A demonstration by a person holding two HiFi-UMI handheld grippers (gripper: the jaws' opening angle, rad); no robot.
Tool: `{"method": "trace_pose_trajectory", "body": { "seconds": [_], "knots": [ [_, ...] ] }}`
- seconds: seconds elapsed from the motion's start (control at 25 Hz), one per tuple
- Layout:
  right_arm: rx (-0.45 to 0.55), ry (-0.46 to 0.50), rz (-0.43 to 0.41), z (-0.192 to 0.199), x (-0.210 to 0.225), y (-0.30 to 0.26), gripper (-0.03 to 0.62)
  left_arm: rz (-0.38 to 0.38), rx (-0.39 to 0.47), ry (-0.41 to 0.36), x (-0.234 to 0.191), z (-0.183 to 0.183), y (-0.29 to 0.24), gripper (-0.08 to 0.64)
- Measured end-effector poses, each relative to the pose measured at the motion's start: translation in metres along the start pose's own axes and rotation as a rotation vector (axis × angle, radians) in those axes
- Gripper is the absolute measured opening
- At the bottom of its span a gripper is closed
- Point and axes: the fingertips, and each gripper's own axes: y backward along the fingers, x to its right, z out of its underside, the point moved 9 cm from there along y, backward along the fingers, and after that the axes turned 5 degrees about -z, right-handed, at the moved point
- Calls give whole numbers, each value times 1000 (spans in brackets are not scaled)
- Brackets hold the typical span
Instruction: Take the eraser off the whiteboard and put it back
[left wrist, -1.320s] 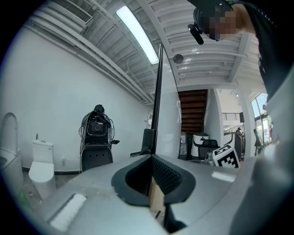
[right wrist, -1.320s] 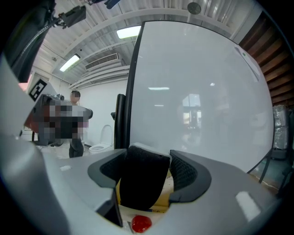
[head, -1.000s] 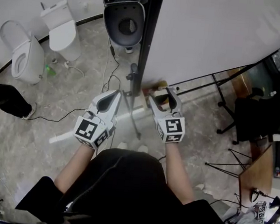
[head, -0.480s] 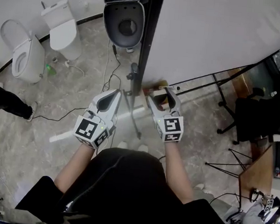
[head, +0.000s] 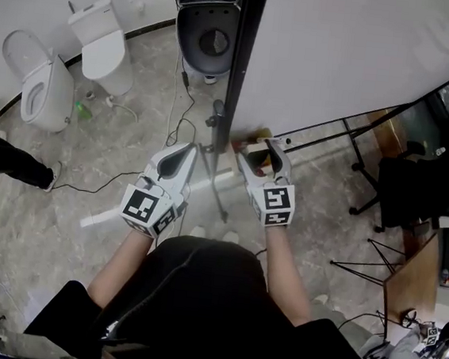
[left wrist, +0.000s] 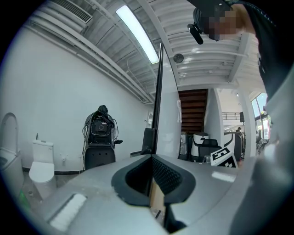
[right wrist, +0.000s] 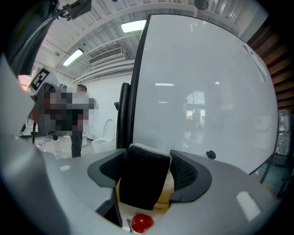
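Note:
The whiteboard (head: pixel 342 51) stands upright on a stand, and from above I see its black side frame (head: pixel 239 57). My right gripper (head: pixel 258 148) is at the board's lower left corner, shut on the eraser (head: pixel 259 159). In the right gripper view the eraser (right wrist: pixel 142 179) is a black felt block with a yellow back, standing between both pads, and the white board (right wrist: pixel 202 92) fills the view behind it. My left gripper (head: pixel 186 148) hangs left of the frame with its jaws shut and nothing in them. In the left gripper view its jaws (left wrist: pixel 154 160) point along the board's edge (left wrist: pixel 158 101).
Two white toilets (head: pixel 43 88) (head: pixel 103 42) stand on the stone floor at the left, and a black machine (head: pixel 204 29) stands beyond the board's edge. Cables (head: pixel 129 181) trail across the floor. A black chair (head: pixel 431 188) and a wooden table (head: pixel 418 275) are at the right. A person's leg (head: pixel 4 155) shows at the left edge.
Both grippers have kept their places, with the eraser still in the right one. The person's leg at the left edge has drawn back a little.

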Motion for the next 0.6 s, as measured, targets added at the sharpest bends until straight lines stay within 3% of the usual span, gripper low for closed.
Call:
{"method": "trace_pose_trajectory", "body": {
  "seconds": [0.6],
  "knots": [
    [34,-10,-11,-10,0,18,336,27,2,-3,11,-2,-1,3]
  ]
}}
